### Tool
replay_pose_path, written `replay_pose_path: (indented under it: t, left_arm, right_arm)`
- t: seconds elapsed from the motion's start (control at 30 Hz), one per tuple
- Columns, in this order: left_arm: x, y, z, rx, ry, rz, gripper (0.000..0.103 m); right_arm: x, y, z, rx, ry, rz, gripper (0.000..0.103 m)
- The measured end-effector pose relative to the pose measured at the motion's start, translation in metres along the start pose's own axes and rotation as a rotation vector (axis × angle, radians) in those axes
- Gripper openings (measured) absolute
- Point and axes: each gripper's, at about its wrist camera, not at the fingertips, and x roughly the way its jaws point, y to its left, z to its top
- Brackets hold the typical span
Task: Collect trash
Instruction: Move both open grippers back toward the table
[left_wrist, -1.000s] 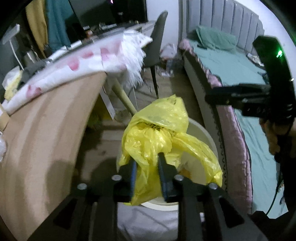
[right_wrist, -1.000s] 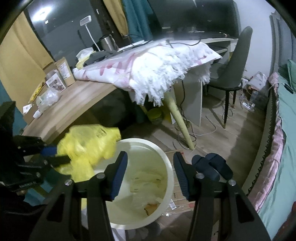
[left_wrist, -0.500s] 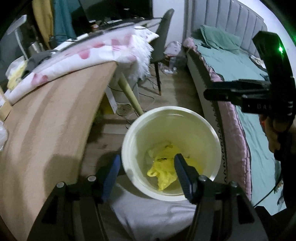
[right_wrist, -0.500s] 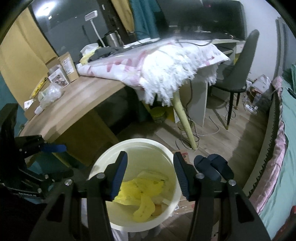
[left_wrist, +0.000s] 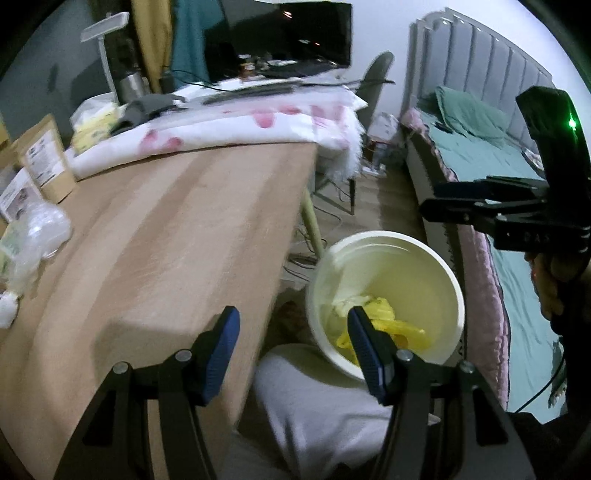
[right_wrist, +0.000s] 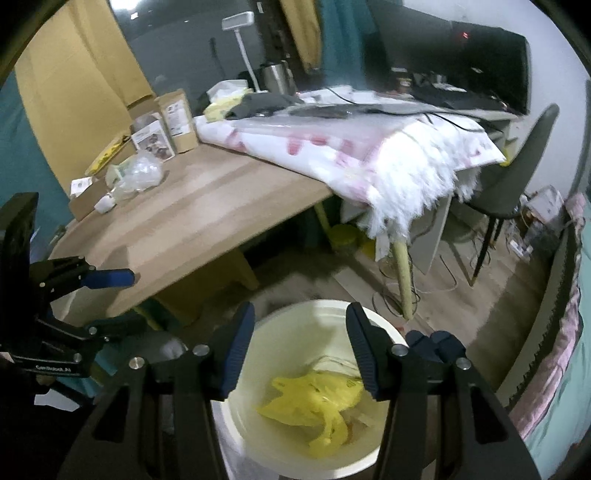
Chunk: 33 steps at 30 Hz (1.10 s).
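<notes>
A yellow plastic bag (left_wrist: 391, 326) lies inside the cream round bin (left_wrist: 436, 266) on the floor beside the wooden table. It also shows in the right wrist view (right_wrist: 314, 410), in the bin (right_wrist: 384, 332). My left gripper (left_wrist: 291, 332) is open and empty, over the table's edge next to the bin. My right gripper (right_wrist: 300, 343) is open and empty, right above the bin. A clear crumpled plastic bag (left_wrist: 35, 236) and small white scraps (right_wrist: 105, 201) lie on the table's far left.
The wooden table (left_wrist: 166, 229) holds brown pouches (right_wrist: 179, 120), a cardboard box and a pink-and-white blanket (right_wrist: 369, 147). A grey chair (right_wrist: 517, 181) and a bed (left_wrist: 491, 173) stand nearby. Dark slippers (right_wrist: 436, 341) lie by the bin. My grey-clad knee (left_wrist: 314, 398) is below.
My left gripper opened and dropped the yellow bag into the bin, then swung left and up toward the table. The right gripper stayed open above the bin and tilted up a little.
</notes>
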Motion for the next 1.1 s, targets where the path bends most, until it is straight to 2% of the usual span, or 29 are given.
replay_pose_path:
  t: [0.2, 0.53, 0.73, 0.87, 1.1]
  left_arm:
    - [-0.02, 0.033, -0.007, -0.073, -0.045, 0.041, 0.061]
    - [-0.05, 0.079, -0.018, -0.138, -0.104, 0.097, 0.061]
    - [-0.071, 0.105, -0.023, -0.161, -0.136, 0.142, 0.061]
    - [-0.083, 0.125, -0.028, -0.142, -0.133, 0.189, 0.061]
    - [-0.102, 0.166, -0.038, -0.165, -0.138, 0.253, 0.061]
  right_arm:
    - [0.006, 0.033, 0.018, -0.055, -0.005, 0.028, 0.049]
    - [0.015, 0.085, 0.05, -0.144, -0.015, 0.076, 0.049]
    - [0.023, 0.116, 0.07, -0.193, -0.024, 0.104, 0.049]
    - [0.03, 0.14, 0.084, -0.232, -0.032, 0.127, 0.049]
    - [0.045, 0.176, 0.11, -0.282, -0.039, 0.158, 0.049]
